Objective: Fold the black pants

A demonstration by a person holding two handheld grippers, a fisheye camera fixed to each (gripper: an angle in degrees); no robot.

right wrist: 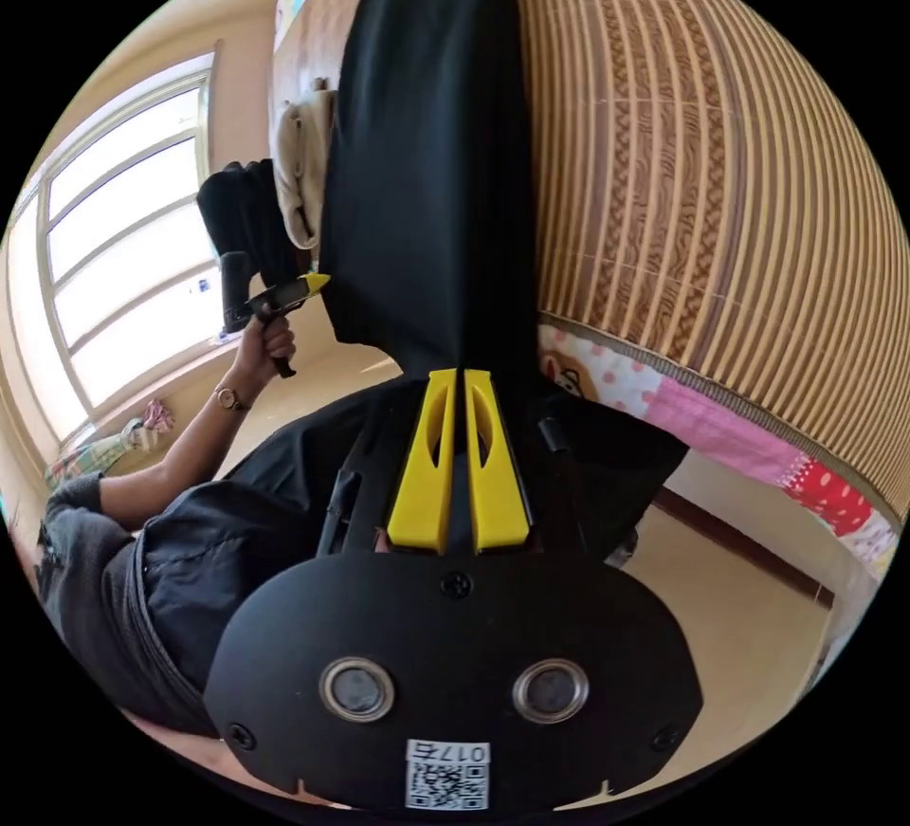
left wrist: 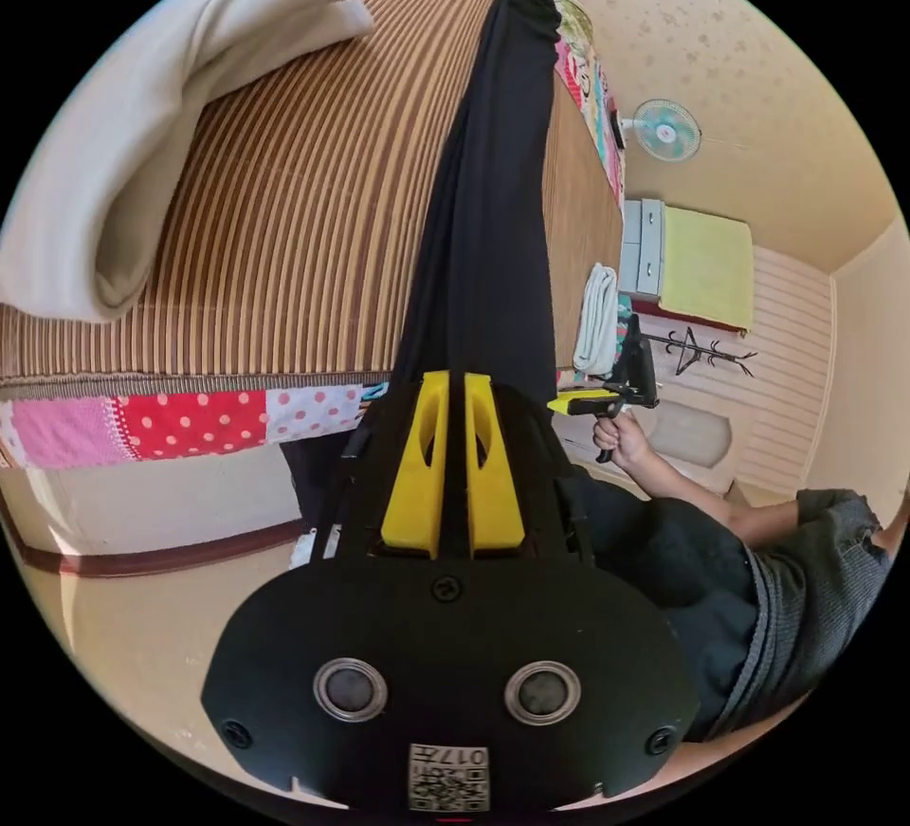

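On the bed (left wrist: 284, 229), which is covered with a brown striped woven mat (right wrist: 720, 181), the black pants (left wrist: 493, 200) lie stretched lengthwise, one end running away toward the far edge and the near end hanging over the bed's side toward the person. A patchwork quilt (left wrist: 190, 423) with pink and red dotted squares shows under the mat's edge, and a cream pillow (left wrist: 142, 134) rests on the mat, well apart from the pants.

Left tongs (left wrist: 453, 380): the yellow jaws stand close together with only a narrow slit between them, and black cloth lies at the tips. They appear clamped on the near edge of the pants. Right tongs (right wrist: 460, 376): same condition, jaws nearly together with black cloth at the tips, judged clamped on the near edge at its other corner. Each tool is also visible from the other's camera, held in a hand (left wrist: 621, 442) beside the hanging cloth.

Handling properties, judged from the drape:
- The fabric is soft and limp. It sags wherever it is unsupported and will not keep an edge by itself.
- It appears light; weight is no concern, but the free length will trail and bunch.
- The woven mat probably gives some friction, so dragging may wrinkle the legs.

Recommended hold: keep both corners of the near edge gripped, maintain even tension between the tongs, and lift rather than drag when carrying that edge over to meet the far end.
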